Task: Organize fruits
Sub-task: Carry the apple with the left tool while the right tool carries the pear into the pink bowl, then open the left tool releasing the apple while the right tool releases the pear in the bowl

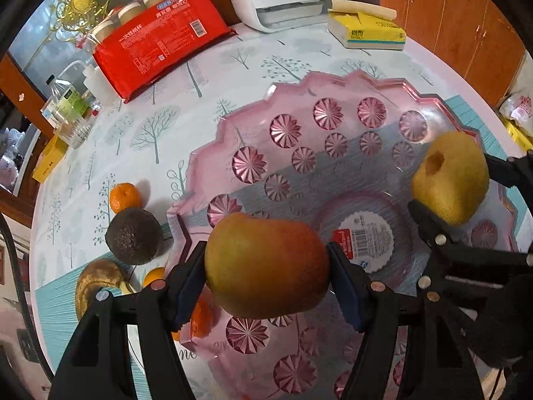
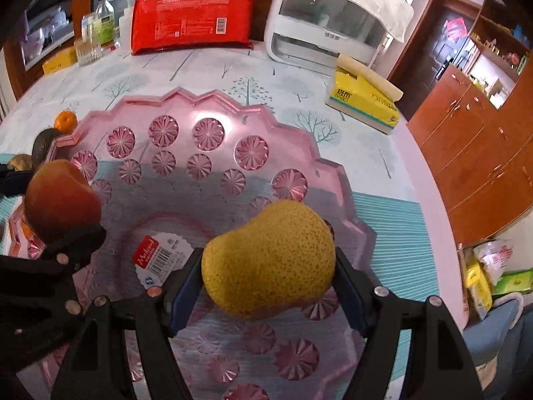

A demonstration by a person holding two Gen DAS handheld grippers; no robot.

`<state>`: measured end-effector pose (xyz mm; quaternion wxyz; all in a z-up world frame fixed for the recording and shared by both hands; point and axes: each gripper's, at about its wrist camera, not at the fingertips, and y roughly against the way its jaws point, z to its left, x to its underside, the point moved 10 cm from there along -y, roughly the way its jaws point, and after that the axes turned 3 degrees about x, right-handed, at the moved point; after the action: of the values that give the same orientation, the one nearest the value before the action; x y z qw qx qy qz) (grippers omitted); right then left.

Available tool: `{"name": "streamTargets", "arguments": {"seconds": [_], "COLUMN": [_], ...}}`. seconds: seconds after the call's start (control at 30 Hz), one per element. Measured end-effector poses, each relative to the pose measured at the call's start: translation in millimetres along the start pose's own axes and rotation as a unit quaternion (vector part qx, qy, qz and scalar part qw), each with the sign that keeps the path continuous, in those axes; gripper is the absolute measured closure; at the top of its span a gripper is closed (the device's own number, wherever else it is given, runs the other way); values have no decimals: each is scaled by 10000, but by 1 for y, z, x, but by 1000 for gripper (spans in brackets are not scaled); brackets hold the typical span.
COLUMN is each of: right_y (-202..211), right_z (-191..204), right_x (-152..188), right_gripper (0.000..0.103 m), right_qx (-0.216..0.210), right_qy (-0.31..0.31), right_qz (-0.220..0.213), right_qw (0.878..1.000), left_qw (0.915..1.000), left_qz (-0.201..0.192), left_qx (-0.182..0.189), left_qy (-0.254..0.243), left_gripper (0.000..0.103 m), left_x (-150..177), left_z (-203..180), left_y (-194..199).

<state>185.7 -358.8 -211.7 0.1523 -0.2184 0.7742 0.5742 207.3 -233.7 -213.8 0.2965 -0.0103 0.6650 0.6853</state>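
Mounted behind each tool, angled steeply down, close above the pink tray (image 1: pixel 333 93); left view from its left, right opposite; sharing tray (image 2: pixel 213 100) and tabletop (image 2: pixel 383 220).

Both views are bright and evenly lit, and colours are strong. Glare lies on the far wall of the pink tray (image 2: pixel 186 106). Soft shadows fall on the bench (image 1: pixel 160 100) beside the fruit. The fisheye bends straight lines strongly, and the corners are black. The centre is sharp; the edges look slightly soft.

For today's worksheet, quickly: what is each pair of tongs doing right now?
Left tongs: closed on the red-green mango.
Right tongs: closed on the yellow pear.
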Motion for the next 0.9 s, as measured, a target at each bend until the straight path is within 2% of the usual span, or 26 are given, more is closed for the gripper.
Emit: {"name": "streamTargets", "arguments": {"seconds": [0.27,0.57,0.7,0.9], "right_y": [2,14,18,27], "right_z": [3,1,1,5], "right_x": [12,24,25,28], "right_gripper": [28,28,19,11], "right_qx": [48,114,173,114], "right_qy": [206,249,334,340], "right_qz": [50,-173,-193,-166], "right_qw": [9998,9995,9991,9992], "left_qw": [9995,9986,9984,9990], "left_qz": [177,344,314,158], "left_qx": [-122,15,146,295], "left_qy": [-247,-394,-443,-289], "left_gripper": [30,12,6,5], "left_x": [3,16,20,21], "left_z": [-3,-9,-11,-7], "left_y": [-6,4,14,31]}}
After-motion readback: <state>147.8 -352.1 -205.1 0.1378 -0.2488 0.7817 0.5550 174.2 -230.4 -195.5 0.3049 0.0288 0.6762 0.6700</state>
